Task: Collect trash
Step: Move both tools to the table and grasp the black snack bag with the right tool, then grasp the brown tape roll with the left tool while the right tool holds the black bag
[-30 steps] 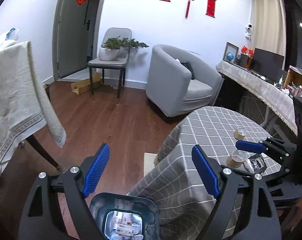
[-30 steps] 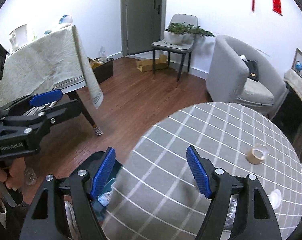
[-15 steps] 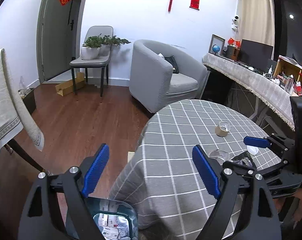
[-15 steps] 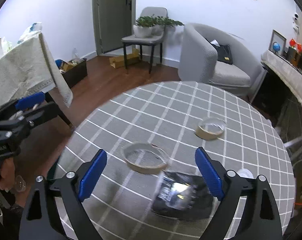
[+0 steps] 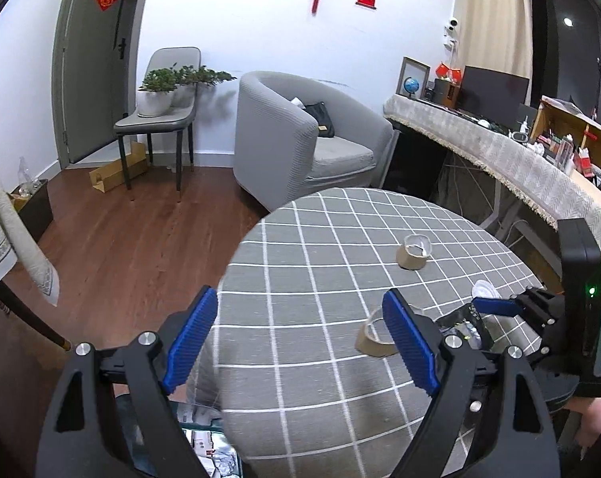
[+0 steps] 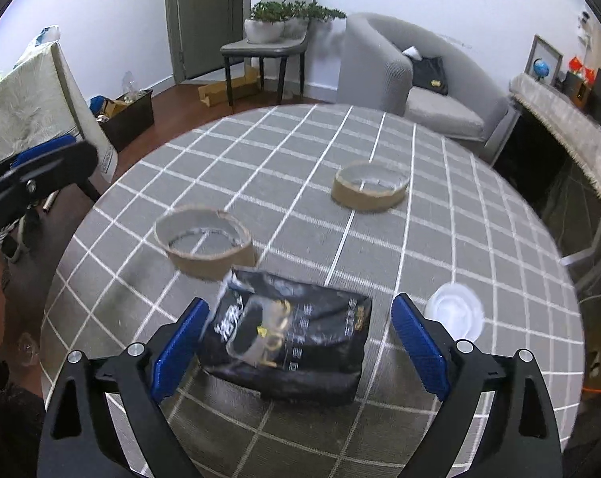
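A black printed snack bag [image 6: 296, 338] lies flat on the round checked table [image 6: 380, 239]. My right gripper [image 6: 300, 350] hangs over it, open and wide, with the bag between its blue pads and neither pad pressing on it. Two brown tape rolls [image 6: 204, 239] [image 6: 370, 185] and a white plastic lid [image 6: 453, 314] lie beyond it. My left gripper [image 5: 300, 342] is open and empty over the table's near edge. Below it a trash bin [image 5: 204, 450] with paper scraps shows. The nearer tape roll [image 5: 374, 338] sits partly behind its right finger.
A grey armchair [image 5: 300, 139], a chair with potted plants [image 5: 161, 111] and a cardboard box stand on the wooden floor behind. A cloth-draped table [image 6: 29, 107] is at the left, a long cluttered desk [image 5: 519, 159] at the right. A person's hand [image 5: 591, 426] holds the right gripper.
Both grippers swung from the floor and bin toward the tabletop. The right gripper's jaws widened and came down around the black bag. The left gripper stayed open.
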`<state>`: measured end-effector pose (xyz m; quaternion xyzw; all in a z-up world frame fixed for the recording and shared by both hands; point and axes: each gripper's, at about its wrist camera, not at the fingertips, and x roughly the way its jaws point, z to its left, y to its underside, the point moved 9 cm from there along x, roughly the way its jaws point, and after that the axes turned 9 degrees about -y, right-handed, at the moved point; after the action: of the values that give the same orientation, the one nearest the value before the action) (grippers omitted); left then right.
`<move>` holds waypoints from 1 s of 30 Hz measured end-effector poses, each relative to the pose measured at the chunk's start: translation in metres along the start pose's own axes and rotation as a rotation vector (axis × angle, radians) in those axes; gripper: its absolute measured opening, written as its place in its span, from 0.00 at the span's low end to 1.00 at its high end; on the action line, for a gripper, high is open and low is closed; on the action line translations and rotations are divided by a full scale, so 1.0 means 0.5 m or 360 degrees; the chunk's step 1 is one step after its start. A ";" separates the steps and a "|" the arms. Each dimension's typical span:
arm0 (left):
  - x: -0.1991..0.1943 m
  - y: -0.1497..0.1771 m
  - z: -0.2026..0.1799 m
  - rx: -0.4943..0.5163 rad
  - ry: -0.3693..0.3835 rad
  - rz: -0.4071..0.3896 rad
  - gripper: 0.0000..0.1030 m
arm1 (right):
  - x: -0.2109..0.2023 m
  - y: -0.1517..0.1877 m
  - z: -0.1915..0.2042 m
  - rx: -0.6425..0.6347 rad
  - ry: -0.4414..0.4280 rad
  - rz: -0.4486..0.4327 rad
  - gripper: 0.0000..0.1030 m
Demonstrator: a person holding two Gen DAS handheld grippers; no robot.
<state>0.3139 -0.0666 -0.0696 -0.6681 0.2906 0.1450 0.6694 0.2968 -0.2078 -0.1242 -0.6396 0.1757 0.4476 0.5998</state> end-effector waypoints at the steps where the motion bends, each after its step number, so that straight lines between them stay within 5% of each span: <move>1: 0.003 0.001 -0.007 0.0010 0.0001 0.0005 0.84 | 0.000 0.002 -0.001 0.0019 -0.0036 0.0000 0.91; 4: 0.012 0.004 -0.027 0.0031 0.0018 0.0021 0.84 | -0.007 -0.001 -0.003 0.0022 -0.0071 -0.0023 0.76; 7: 0.018 0.009 -0.046 0.0071 0.0031 0.0034 0.84 | -0.014 0.001 -0.001 0.0006 -0.0090 -0.0031 0.74; 22: 0.057 0.043 -0.137 0.0235 0.0117 0.0166 0.84 | -0.105 -0.023 -0.089 0.0095 -0.0056 -0.0278 0.72; 30: 0.091 0.074 -0.168 0.0310 0.0141 0.0286 0.74 | -0.115 -0.018 -0.128 0.0136 -0.0042 -0.0307 0.73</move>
<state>0.3116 -0.1552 -0.1210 -0.5770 0.3912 0.1459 0.7020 0.2962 -0.2830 -0.0814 -0.6215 0.1242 0.3882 0.6690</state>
